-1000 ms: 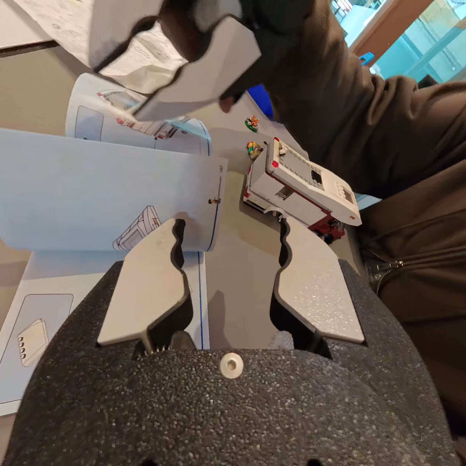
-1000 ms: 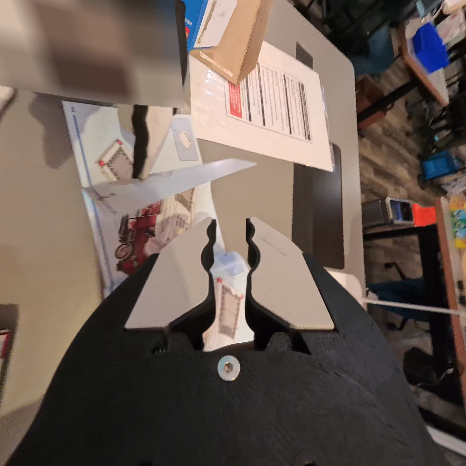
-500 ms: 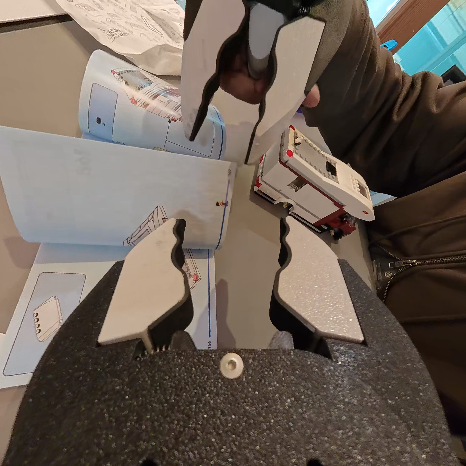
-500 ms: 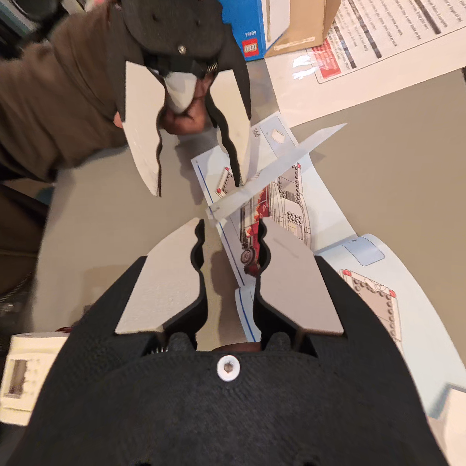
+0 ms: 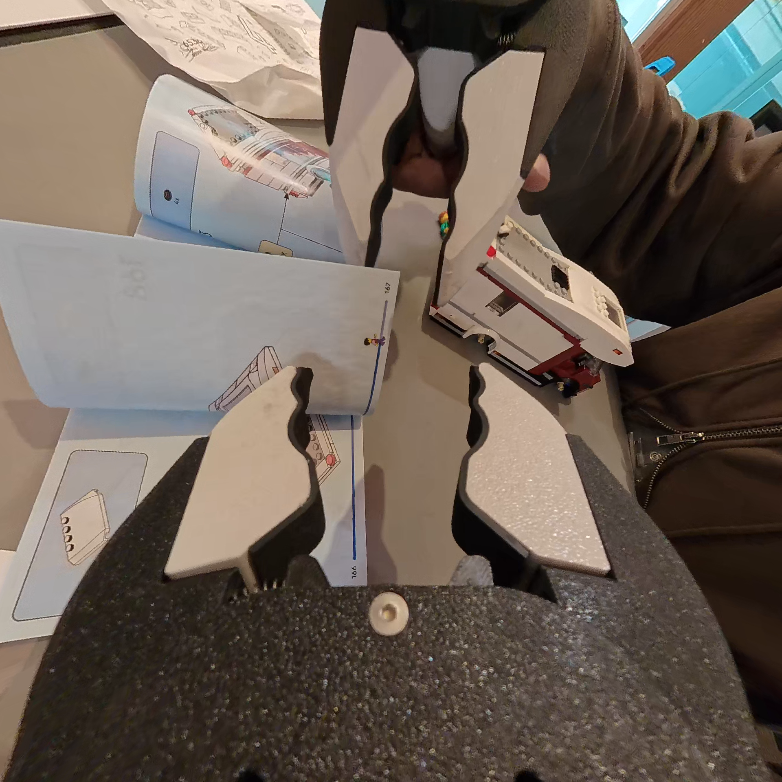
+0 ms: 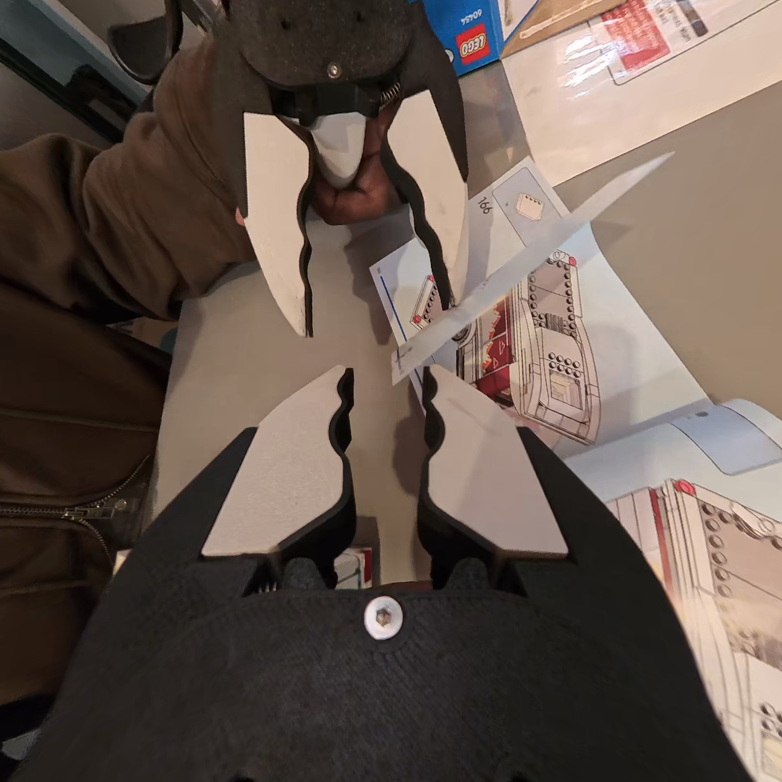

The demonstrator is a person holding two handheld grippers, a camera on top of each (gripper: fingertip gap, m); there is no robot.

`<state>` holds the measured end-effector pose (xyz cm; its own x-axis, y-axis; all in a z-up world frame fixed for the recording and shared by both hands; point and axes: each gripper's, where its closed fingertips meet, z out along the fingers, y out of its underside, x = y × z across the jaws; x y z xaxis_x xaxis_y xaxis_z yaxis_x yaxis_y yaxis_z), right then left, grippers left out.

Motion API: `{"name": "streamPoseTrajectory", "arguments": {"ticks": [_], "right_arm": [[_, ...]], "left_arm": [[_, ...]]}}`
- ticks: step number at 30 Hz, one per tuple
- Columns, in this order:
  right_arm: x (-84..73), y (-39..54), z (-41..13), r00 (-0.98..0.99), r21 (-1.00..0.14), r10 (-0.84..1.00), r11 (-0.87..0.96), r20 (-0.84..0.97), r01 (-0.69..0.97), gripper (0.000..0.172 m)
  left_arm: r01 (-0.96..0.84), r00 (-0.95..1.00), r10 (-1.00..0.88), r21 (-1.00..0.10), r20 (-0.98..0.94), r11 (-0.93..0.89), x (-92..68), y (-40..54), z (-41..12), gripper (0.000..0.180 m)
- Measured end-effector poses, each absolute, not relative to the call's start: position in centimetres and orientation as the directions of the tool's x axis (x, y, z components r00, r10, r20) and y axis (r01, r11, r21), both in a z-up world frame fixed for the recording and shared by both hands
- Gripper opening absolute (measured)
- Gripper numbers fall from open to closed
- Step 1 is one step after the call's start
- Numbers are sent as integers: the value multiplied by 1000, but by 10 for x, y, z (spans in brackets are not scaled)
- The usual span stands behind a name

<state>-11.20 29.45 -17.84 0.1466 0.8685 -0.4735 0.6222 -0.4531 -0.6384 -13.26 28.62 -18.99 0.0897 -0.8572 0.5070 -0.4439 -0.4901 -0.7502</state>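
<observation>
**Both tools bare over the open booklet**

My left tool [image 5: 389,372] is spread wide, nothing between its pads. Its left finger [image 5: 254,457] hangs over the booklet [image 5: 127,486], which lies open on the desk [image 5: 414,444]. One page [image 5: 190,321] stands curled up off the spread; its free edge sits just ahead of that finger. I cannot tell whether pad and paper touch. The right finger [image 5: 529,474] is over bare desk.

My right tool [image 6: 387,376] is partly spread, released, gripping nothing; bare desk shows through the gap. Its right fingertip [image 6: 436,381] is just beside the corner of the lifted page [image 6: 529,271], which I see edge-on as a thin slanting strip from this side. The paper does not sit between the pads. In the left view the right tool [image 5: 404,262] hangs tip-down above the page's far corner.

A white and dark-red brick camper [image 5: 533,313] stands on the desk, right of the booklet, near my brown jacket [image 5: 677,211]. A small green and orange figure [image 5: 443,222] lies beyond it. Crumpled printed paper [image 5: 237,42] lies past the booklet's far edge. A blue box [image 6: 465,38] and a laminated sheet [image 6: 613,97] sit toward the far side in the right view.
</observation>
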Motion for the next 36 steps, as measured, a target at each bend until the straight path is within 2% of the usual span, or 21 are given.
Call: {"name": "streamPoseTrajectory", "arguments": {"ticks": [5,8,11,17,25,29,36], "right_arm": [[-121,304,-176,212,-637,844,-517,-493,572,2],[-117,310,-172,239,-650,839,-532,-488,543,0],[-113,310,-166,249,-670,847,-526,-470,524,0],[-114,299,-142,259,-746,883,-469,-391,472,3],[-119,290,-125,257,-829,898,-431,-356,357,9],[-115,295,-141,296,-817,918,-375,-263,438,18],[-127,288,-144,203,-844,975,-184,-91,504,27]], "left_arm": [[-448,100,-861,-750,499,-487,-135,287,-189,73],[-473,151,-868,-737,472,-483,-142,291,-191,73],[-539,250,-884,-702,394,-465,-154,298,-201,73],[-529,327,-881,-707,341,-470,-152,312,-207,72],[-570,303,-945,-770,127,-286,-137,322,-219,70],[-542,314,-946,-804,75,-244,-133,327,-211,68],[-469,355,-934,-858,35,-210,-125,335,-195,61]]}}
